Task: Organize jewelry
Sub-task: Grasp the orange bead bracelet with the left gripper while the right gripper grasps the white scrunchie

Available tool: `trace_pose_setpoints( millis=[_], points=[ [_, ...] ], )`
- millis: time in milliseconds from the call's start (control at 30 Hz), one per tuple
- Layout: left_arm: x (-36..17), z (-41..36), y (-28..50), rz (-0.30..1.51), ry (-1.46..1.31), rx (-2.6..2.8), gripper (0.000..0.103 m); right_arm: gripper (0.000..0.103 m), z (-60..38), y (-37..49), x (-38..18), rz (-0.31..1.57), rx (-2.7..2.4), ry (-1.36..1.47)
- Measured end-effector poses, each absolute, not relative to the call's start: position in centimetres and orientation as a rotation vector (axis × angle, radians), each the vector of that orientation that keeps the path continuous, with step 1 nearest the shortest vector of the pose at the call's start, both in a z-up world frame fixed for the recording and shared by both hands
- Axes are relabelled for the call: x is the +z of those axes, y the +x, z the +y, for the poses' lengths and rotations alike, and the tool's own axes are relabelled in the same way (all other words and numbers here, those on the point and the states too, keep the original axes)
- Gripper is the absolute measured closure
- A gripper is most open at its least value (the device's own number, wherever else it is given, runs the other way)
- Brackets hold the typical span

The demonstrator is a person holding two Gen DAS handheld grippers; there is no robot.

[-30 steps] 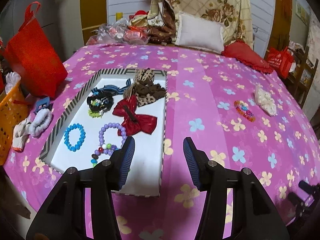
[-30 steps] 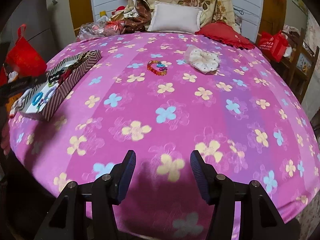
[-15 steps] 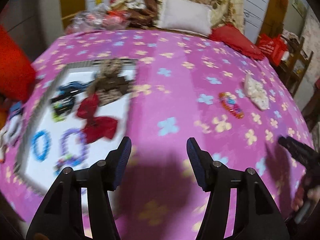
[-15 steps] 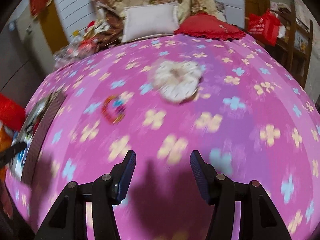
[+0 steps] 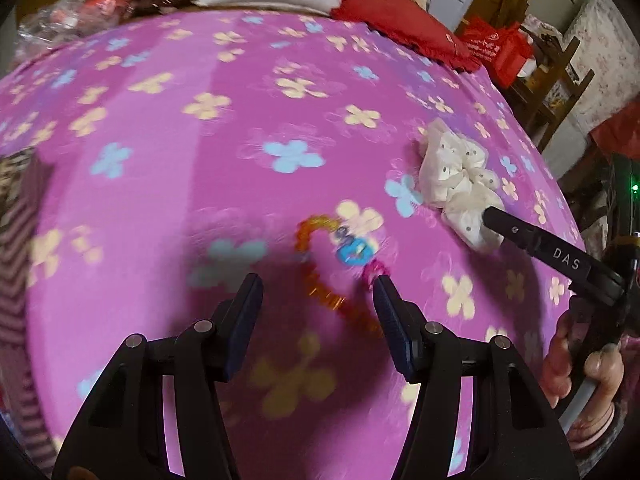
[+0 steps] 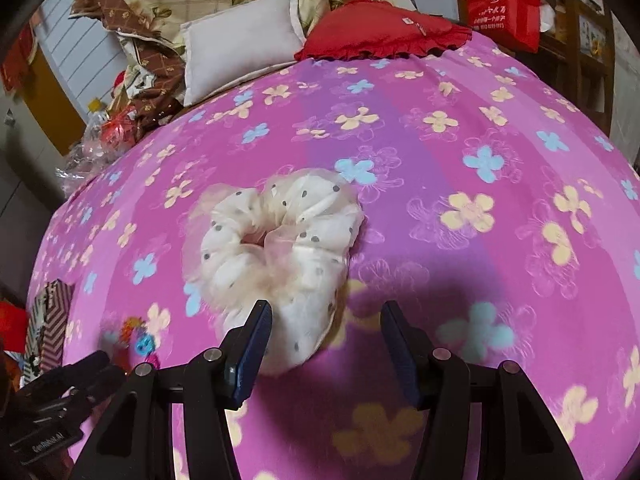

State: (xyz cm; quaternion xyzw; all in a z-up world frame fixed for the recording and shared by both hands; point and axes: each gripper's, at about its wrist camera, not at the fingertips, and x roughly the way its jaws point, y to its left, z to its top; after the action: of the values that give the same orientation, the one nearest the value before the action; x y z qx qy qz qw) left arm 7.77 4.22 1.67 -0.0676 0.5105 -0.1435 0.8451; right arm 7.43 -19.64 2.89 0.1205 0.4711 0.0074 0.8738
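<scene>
Left gripper (image 5: 318, 286) gaping over beaded bracelet (image 5: 320, 280), right gripper (image 6: 326, 312) gaping beside white scrunchie (image 6: 280, 248)

Left claw (image 5: 318, 292) open — beaded bracelet (image 5: 336, 264) between its fingers.

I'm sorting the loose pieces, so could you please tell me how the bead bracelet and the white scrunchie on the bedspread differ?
The bead bracelet is a thin open ring of small orange, blue and pink beads; the white scrunchie is a thick, puffy fabric ring with dark dots. The bracelet lies flat, while the scrunchie stands up in folds. The bracelet lies at the left claw, the scrunchie at the right claw. Both lie loose on the pink flowered bedspread, ungripped.
</scene>
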Motion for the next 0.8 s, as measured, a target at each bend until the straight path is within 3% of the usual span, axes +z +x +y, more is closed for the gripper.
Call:
trace_pose_setpoints(
  millis=[133,167,200,233,300,333,800],
  points=[
    [1.7,3.0,8.4,1.055,-0.104,-0.298,0.050,0.049,-18.8,8.5,2.7,0.965,0.004,0.220],
    [1.6,2.6,8.3,1.046,-0.081,-0.285,0.059,0.049,-18.6,8.7,2.7,0.959,-0.003,0.217],
    [1.6,2.1,8.2,1.038,-0.039,-0.264,0.080,0.056,-18.4,8.9,2.6,0.953,-0.009,0.210],
    [1.5,1.7,8.2,1.039,-0.014,-0.254,0.095,0.070,-18.1,9.0,2.6,0.951,-0.011,0.199],
    [1.4,1.5,7.8,1.044,-0.011,-0.272,0.095,0.089,-17.4,9.2,2.6,0.967,0.006,0.180],
    [1.4,1.8,7.4,1.050,-0.023,-0.277,0.095,0.091,-17.3,8.9,2.9,0.973,0.012,0.189],
    [8.4,7.9,-4.1,0.918,-0.150,-0.340,0.095,0.092,-19.7,-7.2,8.4,0.897,0.058,0.261]
  ],
)
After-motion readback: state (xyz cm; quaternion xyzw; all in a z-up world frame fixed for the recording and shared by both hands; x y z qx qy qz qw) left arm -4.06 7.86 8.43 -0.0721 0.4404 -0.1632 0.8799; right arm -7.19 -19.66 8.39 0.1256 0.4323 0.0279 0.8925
